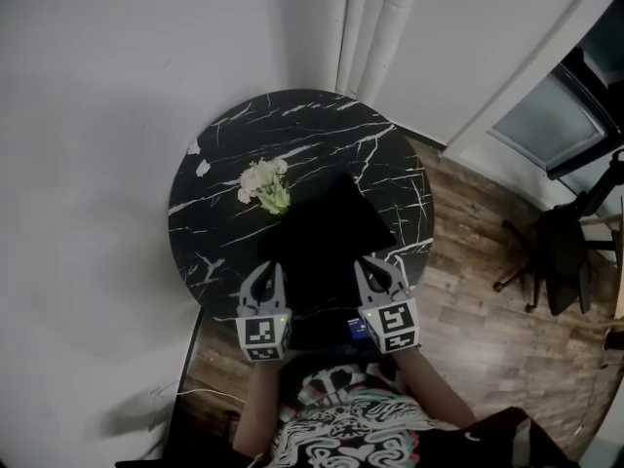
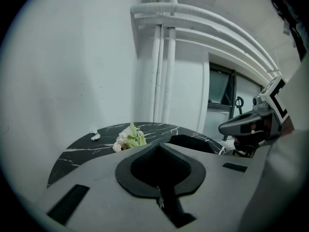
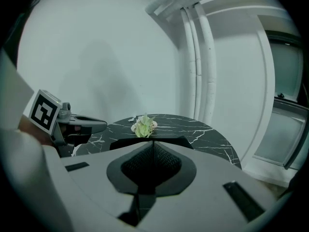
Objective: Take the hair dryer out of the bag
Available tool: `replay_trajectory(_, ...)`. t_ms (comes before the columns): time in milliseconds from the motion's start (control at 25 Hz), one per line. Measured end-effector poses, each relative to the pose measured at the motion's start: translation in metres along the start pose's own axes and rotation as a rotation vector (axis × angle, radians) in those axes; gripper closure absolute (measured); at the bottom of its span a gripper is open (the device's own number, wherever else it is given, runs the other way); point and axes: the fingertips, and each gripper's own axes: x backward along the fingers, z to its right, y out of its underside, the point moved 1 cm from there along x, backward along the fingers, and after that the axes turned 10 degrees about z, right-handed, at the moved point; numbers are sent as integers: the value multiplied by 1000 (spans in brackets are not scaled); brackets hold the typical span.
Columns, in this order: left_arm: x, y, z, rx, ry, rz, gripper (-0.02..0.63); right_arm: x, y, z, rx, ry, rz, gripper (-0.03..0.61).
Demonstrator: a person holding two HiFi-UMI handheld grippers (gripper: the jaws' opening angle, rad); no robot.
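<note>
A flat black bag (image 1: pixel 327 232) lies on the round black marble table (image 1: pixel 370 144), reaching to its near edge. The hair dryer is not visible in any view. My left gripper (image 1: pixel 263 273) hovers at the bag's near left side, jaws shut and empty. At the bag's near right side my right gripper (image 1: pixel 376 264) is likewise shut with nothing held. In the left gripper view the bag (image 2: pixel 193 142) shows beyond the closed jaws (image 2: pixel 160 146). The right gripper view has the bag (image 3: pixel 145 142) just ahead of its shut jaws (image 3: pixel 153 143).
A small bunch of white flowers (image 1: pixel 263 185) lies on the table left of the bag. White scraps (image 1: pixel 202 167) sit near the table's left rim. A white wall and pipes (image 1: pixel 375 27) stand behind; a dark chair (image 1: pixel 561 256) is on the wooden floor at right.
</note>
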Motion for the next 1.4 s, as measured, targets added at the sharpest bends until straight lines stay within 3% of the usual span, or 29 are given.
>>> replay_trajectory(440, 7, 53, 0, 65, 7, -128, 595, -24, 23, -13, 7, -103, -90, 558)
replay_trajectory(1000, -5, 100, 16, 138, 55, -264, 473, -50, 35, -24, 25, -214, -152, 558)
replay_trajectory(1320, -23, 107, 20, 150, 69, -273, 463, -53, 46, -24, 27, -256, -184, 558)
replay_trajectory(1400, -25, 106, 21, 143, 78, -268, 490, -53, 49, -24, 27, -258, -192, 558)
